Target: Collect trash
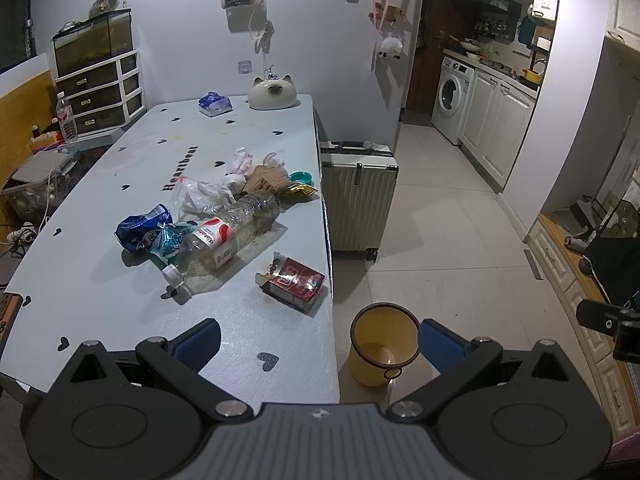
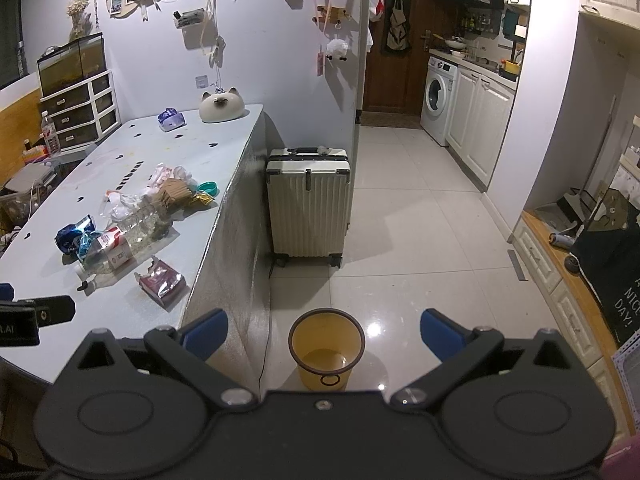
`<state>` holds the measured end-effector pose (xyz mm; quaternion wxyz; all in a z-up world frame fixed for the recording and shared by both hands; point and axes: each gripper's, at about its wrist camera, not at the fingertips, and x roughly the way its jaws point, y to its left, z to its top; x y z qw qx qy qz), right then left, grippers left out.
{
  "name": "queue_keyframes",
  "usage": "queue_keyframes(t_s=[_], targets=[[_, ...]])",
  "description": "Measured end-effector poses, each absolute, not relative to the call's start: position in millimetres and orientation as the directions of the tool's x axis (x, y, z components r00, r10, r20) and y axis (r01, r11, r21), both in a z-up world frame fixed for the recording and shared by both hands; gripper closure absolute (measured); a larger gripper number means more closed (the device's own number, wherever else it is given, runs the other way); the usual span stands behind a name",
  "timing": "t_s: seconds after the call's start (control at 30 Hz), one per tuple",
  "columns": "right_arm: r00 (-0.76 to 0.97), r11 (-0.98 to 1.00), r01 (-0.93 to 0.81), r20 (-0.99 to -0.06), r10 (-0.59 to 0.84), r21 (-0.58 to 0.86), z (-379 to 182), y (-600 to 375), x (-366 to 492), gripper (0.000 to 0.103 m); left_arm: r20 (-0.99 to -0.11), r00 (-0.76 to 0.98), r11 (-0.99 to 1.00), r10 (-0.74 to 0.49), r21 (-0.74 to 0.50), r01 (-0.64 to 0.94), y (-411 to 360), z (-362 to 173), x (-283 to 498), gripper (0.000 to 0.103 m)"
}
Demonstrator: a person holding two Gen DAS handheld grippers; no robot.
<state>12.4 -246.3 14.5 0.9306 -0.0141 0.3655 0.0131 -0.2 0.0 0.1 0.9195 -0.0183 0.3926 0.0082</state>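
While both tools hang empty near the close end of the pale blue bench [image 1: 100, 280], nothing has been collected: the yellow plastic bin [image 2: 326, 354] on the tiled floor just beside the bench edge looks empty. Left tool [image 1: 316, 340]: fingers spread wide, over the bench corner and bin. Right tool [image 2: 324, 332]: likewise wide, bin framed between its blue pads [image 2: 206, 330].

Trash lies in a loose cluster mid-bench:
- red crumpled cigarette pack [image 1: 296, 282], nearest, close to the bench edge. Judged light, semi-stiff card under slippery film; take across the short sides.
- clear plastic bottle with red-white label [image 1: 224, 236], on its side, white cap [image 1: 173, 273] toward camera. Light, round, will likely roll; grip across the labelled waist.
- blue crushed foil wrapper [image 1: 140, 230], touching the bottle. Soft; pinch a raised fold.
- white crumpled plastic bags [image 1: 208, 196], brown paper [image 1: 268, 178] and a teal lid [image 1: 301, 178] beyond. Bags and paper limp; pinch the top.

Likely first pick: the cigarette pack.
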Motion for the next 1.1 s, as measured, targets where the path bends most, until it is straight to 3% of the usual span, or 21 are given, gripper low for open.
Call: queue_keyframes(t_s=[1.1], targets=[[0.731, 0.999, -0.037, -0.683, 0.015, -0.018, 16.9, -250.4, 18.4, 0.000, -0.721, 0.692, 0.999, 0.000, -0.028, -0.029, -1.1, 2.6, -0.4, 0.000]])
